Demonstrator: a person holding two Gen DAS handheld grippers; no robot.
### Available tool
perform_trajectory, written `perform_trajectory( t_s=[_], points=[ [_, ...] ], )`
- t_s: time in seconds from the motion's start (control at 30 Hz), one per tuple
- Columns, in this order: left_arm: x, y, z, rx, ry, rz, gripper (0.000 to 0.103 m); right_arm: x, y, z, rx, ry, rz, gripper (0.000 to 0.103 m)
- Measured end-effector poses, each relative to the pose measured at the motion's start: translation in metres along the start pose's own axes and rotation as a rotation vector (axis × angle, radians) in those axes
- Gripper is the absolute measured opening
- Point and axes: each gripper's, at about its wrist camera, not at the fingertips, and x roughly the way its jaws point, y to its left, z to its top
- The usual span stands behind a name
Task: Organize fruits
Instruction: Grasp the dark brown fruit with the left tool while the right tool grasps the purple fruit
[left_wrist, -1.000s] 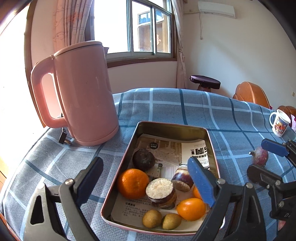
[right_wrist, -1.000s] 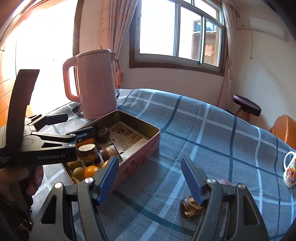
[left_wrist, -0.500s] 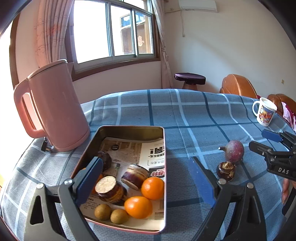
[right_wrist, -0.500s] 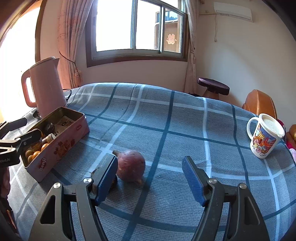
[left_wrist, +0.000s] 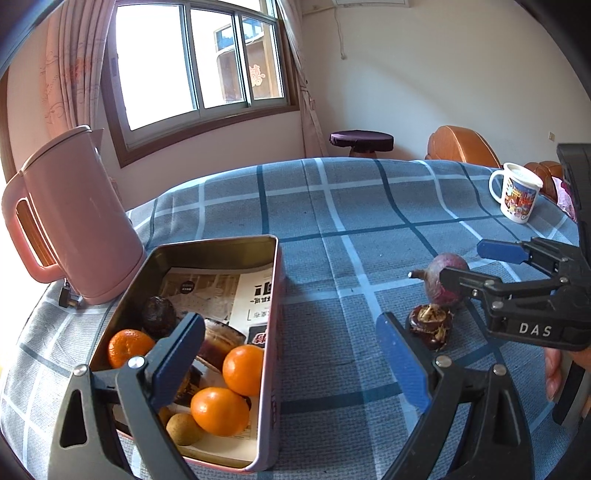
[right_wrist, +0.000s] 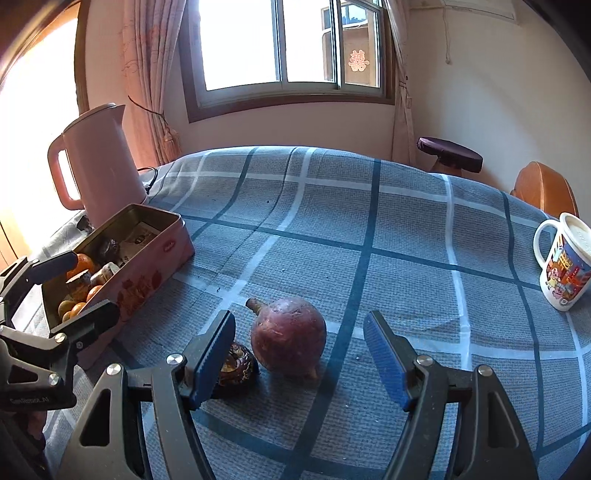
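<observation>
While both grippers hover with jaws apart, the round table (right_wrist: 388, 229) under its blue plaid cloth carries everything, and the open tin (left_wrist: 271, 332) near its window-side edge serves as landmark. Pink kettle (left_wrist: 74, 221) stands just behind the tin's far corner, apparently touching its wall. Inside the tin, on printed paper: three oranges (left_wrist: 243, 369), dark halved fruits, two small brown ones at the near end. Out on the cloth, well apart from the tin on the side away from the kettle, a round purple-red fruit (right_wrist: 288, 336) with a short stem lies beside a smaller dark brown fruit (right_wrist: 238, 367); the two sit touching or nearly so. White printed mug (right_wrist: 563, 266) stands much farther from the tin, near the opposite table edge. Right gripper (right_wrist: 299, 354) released, empty, its blue pads flanking the purple-red fruit without contact; the brown fruit sits partly behind the left pad. Left gripper (left_wrist: 291, 358) also released, holding nothing, one finger over the tin's near end, the other over bare cloth beside the tin.
</observation>
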Motion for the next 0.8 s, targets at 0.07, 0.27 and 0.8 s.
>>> perform_trajectory(
  t_s=[0.07,0.27,0.8],
  points=[
    [0.001,0.001,0.000,-0.004,0.002,0.000,0.096,0.009,-0.003,0.000,0.026,0.032,0.026,0.073],
    [0.007,-0.003,0.000,-0.001,0.021,-0.012,0.096,0.019,-0.010,-0.007,0.073,0.069,0.092,0.051],
    [0.040,-0.084,0.006,0.100,0.159,-0.207,0.081,-0.034,-0.058,-0.026,0.168,-0.075,-0.082,0.051]
  ],
)
